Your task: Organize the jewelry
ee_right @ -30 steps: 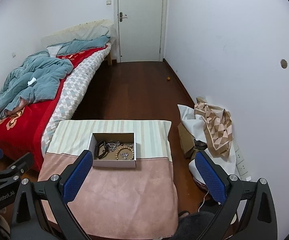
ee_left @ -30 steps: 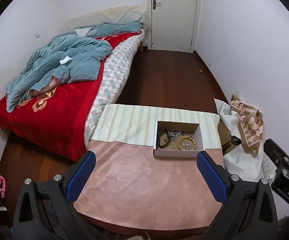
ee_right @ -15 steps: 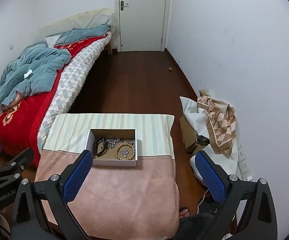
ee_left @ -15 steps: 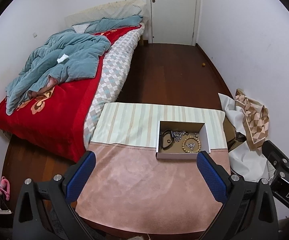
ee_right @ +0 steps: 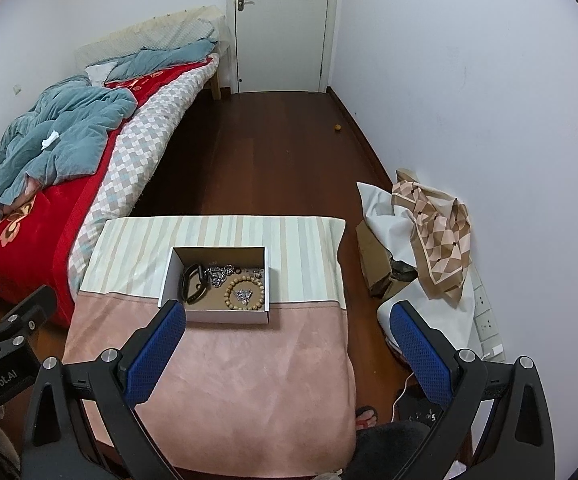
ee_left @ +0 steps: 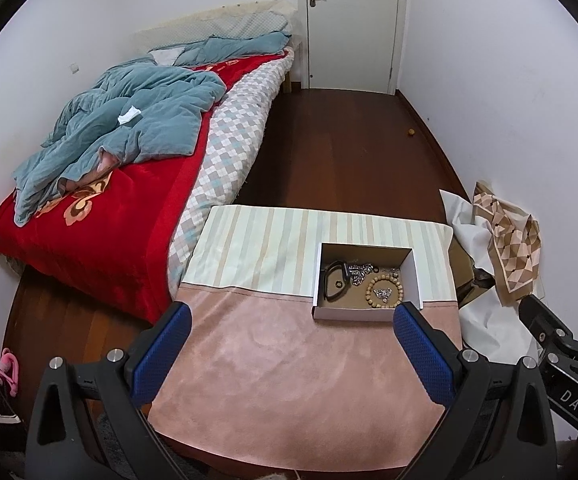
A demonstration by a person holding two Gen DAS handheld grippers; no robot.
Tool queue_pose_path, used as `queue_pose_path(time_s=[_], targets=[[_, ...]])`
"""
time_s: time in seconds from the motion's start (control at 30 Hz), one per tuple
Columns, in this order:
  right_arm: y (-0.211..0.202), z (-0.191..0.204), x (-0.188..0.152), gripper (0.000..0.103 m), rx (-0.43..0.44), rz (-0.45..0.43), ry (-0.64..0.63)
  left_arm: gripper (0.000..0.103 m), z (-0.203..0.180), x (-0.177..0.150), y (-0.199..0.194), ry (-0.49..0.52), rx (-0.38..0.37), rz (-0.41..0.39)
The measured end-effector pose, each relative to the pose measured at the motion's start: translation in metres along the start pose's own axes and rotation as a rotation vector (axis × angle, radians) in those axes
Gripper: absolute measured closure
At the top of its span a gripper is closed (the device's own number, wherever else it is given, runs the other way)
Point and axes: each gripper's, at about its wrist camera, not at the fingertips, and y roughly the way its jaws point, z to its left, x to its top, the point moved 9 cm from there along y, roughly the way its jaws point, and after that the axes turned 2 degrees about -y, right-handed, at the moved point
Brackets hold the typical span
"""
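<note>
I see the bed (ee_left: 101, 200) along the left wall, red blanket with a rumpled teal quilt (ee_left: 129, 120) on top. White door (ee_right: 283, 24) shut at the far end, dark wood floor (ee_left: 337, 148) running to it. Nearer me, the table (ee_left: 289, 360) under a cloth, pink in front, pale stripes at the back. To its right on the floor, a heap of white and checked fabric (ee_right: 433, 240) against the wall.

My left gripper (ee_left: 291, 348) hangs above the pink part, blue fingers wide apart, nothing between them. My right gripper (ee_right: 287, 346) same: spread wide, empty, over the table's right front.

The cardboard box (ee_right: 215, 316) sits open where stripes meet pink, towards the right side of the table. All the jewelry lies inside: black band (ee_right: 192, 283) at left, silver chain (ee_right: 219, 274) tangled beside it, wooden bead bracelet (ee_right: 245, 292) at right with a small silver piece (ee_right: 244, 294) inside its ring
</note>
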Motion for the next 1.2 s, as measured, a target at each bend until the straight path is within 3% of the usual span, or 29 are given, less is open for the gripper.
queue_pose_path(time_s=[1.2], targets=[[0.004, 0.005, -0.010, 0.000, 0.009, 0.024, -0.014, 0.000, 0.006, -0.014, 0.008, 0.004, 0.009, 0.014]])
